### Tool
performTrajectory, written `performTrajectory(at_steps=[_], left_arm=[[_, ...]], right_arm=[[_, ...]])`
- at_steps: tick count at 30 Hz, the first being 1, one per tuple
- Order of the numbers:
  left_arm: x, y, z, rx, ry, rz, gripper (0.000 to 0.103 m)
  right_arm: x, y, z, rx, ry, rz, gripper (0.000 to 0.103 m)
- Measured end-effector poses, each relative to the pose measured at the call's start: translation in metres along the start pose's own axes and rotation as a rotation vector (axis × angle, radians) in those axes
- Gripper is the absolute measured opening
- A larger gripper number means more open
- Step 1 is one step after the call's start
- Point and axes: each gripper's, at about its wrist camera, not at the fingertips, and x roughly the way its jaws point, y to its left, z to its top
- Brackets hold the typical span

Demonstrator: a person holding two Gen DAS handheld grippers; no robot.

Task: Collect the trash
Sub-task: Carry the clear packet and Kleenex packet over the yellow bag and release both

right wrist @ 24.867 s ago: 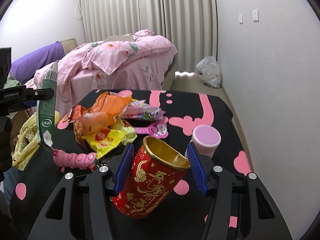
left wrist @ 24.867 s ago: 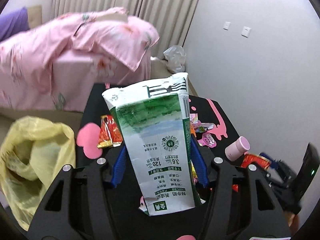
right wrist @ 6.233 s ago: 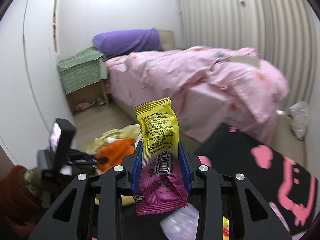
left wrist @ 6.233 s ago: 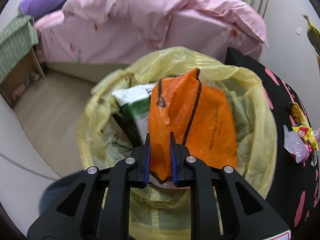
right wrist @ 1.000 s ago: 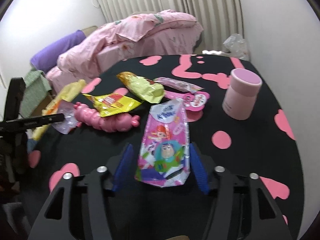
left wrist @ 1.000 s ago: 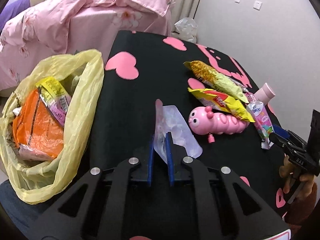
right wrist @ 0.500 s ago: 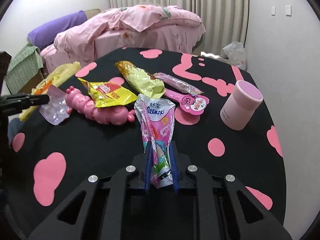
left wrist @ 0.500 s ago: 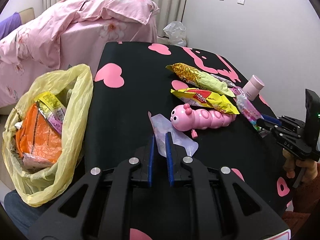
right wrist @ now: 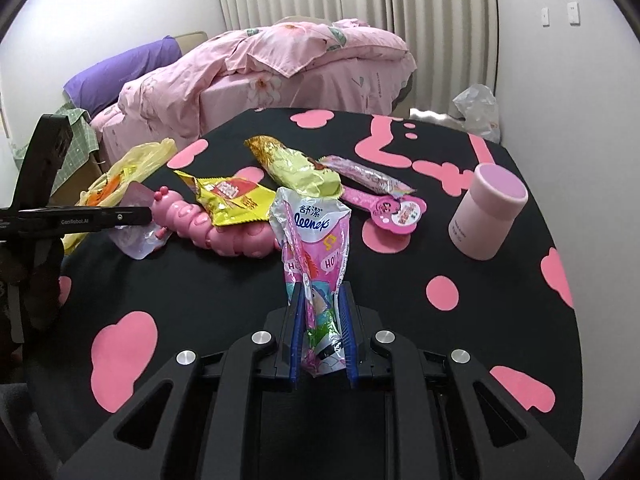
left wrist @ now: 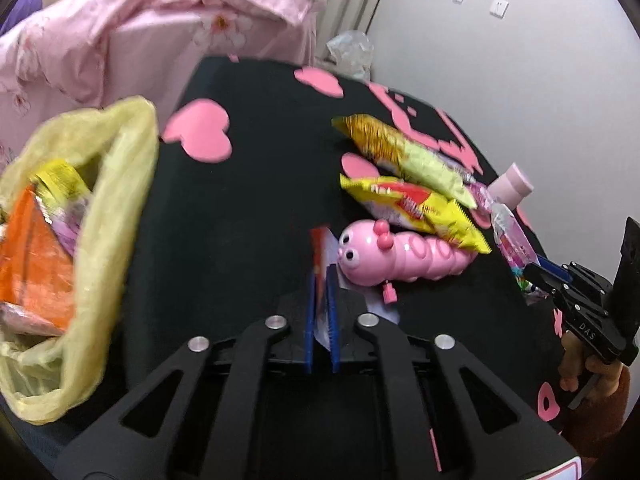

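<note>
My left gripper (left wrist: 321, 276) pinches a clear plastic wrapper (left wrist: 320, 248), seen edge-on, and its jaws are closing tight on it. It hangs over the black table (left wrist: 240, 220) beside a pink caterpillar toy (left wrist: 400, 256). A yellow trash bag (left wrist: 100, 200) with wrappers inside hangs at the table's left edge. My right gripper (right wrist: 320, 296) is shut on a pink tissue pack (right wrist: 316, 240) that stands upright above the table. The right wrist view shows the left gripper (right wrist: 148, 214) with the clear wrapper (right wrist: 136, 240) at far left.
On the table lie a yellow snack packet (right wrist: 232, 198), a gold-green packet (right wrist: 296, 168), a pink stick wrapper (right wrist: 364, 176) and a pink spoon package (right wrist: 392, 208). A pink cup (right wrist: 490, 216) stands at the right. A pink bed (right wrist: 280, 68) lies beyond.
The right gripper shut on the pink tissue pack and raised it upright off the table. The clear wrapper in the left gripper has folded to edge-on as the jaws tightened.
</note>
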Motion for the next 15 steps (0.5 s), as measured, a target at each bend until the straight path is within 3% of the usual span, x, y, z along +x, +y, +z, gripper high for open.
performTrajectory(at_steps=[7, 15], left_arm=[[-0.075, 0.008, 0.012, 0.027, -0.187, 0.063, 0.003], [-0.131, 0.035, 0.019, -0.006, -0.324, 0.126, 0.003]], right_arm=[[-0.030, 0.016, 0.031, -0.037, -0.122, 0.022, 0.018], [-0.044, 0.061, 0.072, -0.130, -0.191, 0.083, 0.018]])
